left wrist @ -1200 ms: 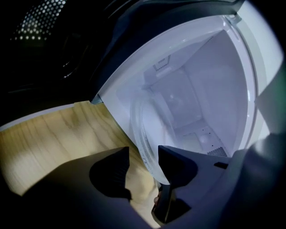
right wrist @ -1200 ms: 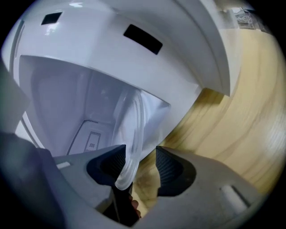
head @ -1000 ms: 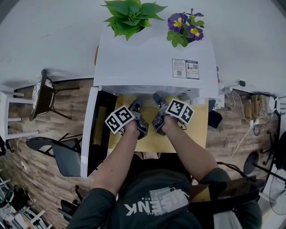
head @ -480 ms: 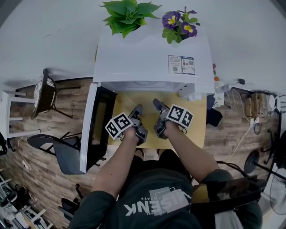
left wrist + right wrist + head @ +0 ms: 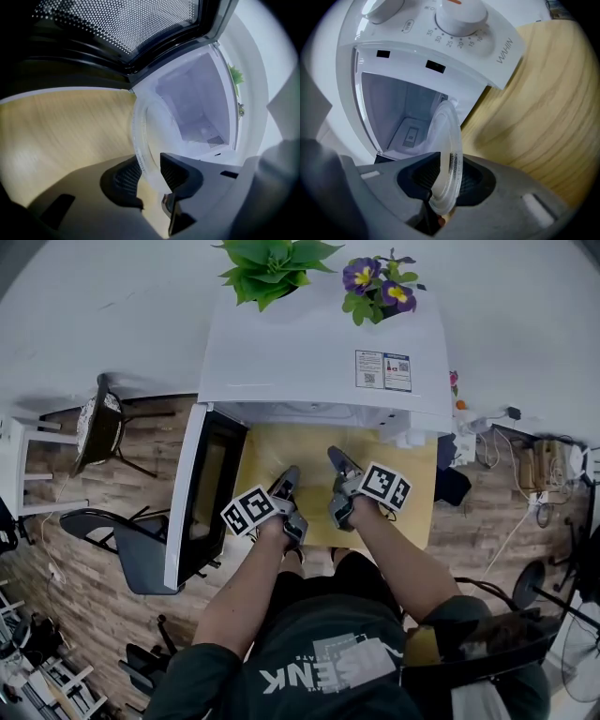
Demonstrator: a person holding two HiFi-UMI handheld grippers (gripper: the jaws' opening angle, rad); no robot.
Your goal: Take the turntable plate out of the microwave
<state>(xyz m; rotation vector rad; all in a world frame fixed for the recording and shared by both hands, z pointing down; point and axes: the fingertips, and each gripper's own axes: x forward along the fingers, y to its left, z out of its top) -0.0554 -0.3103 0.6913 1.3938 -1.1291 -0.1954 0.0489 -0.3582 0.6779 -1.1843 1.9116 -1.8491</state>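
The turntable plate is held clear of the microwave, over the table. One rim is being closed on by the right hand-held gripper, and the opposite rim is gripped, slackening slightly, by the left hand-held gripper. A level set-down is called for next. The glass, barely seen from the head view, is shown plainly only in the gripper views.

One microwave, one turntable plate, two potted plants, one table.

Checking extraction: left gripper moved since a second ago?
Yes. The left gripper, jaws opening slightly around the turntable plate rim, has drawn back from the microwave toward the person.
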